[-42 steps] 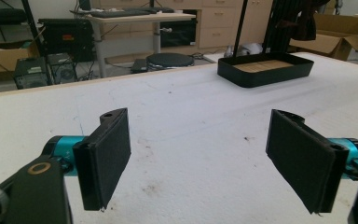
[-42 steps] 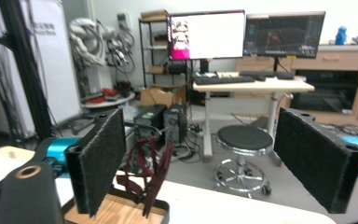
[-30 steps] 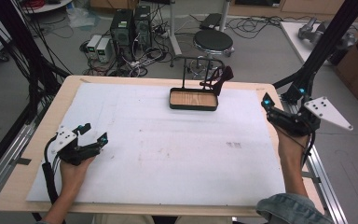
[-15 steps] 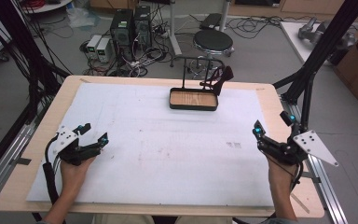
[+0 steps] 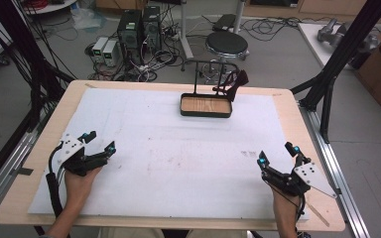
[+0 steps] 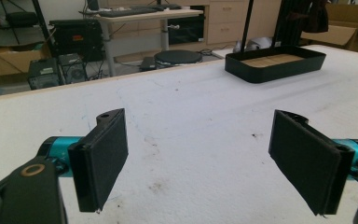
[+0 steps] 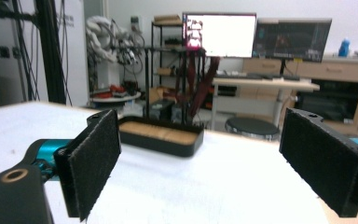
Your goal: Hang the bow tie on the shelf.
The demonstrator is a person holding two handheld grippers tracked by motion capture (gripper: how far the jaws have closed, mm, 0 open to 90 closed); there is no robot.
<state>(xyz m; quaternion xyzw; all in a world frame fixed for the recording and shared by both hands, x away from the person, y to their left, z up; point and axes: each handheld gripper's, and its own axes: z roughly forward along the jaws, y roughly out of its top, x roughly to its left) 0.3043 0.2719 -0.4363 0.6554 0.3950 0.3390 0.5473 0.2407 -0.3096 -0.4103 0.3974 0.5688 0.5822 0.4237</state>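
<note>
Black-walled and wood-floored, the tray (image 5: 205, 105) sits at the far middle edge of the tabletop (image 5: 178, 158), its long axis running left to right, with a thin stand (image 5: 213, 74) rising behind it and a dark red shoe (image 5: 234, 82) hanging there. From my seat it lies well ahead of both hands. My right hand-held gripper (image 5: 278, 155) rests low at the near right, jaws wide apart and empty; my left hand-held gripper (image 5: 99, 140) mirrors it at the near left, also spread and holding nothing. I judge neither clearly nearer.
</note>
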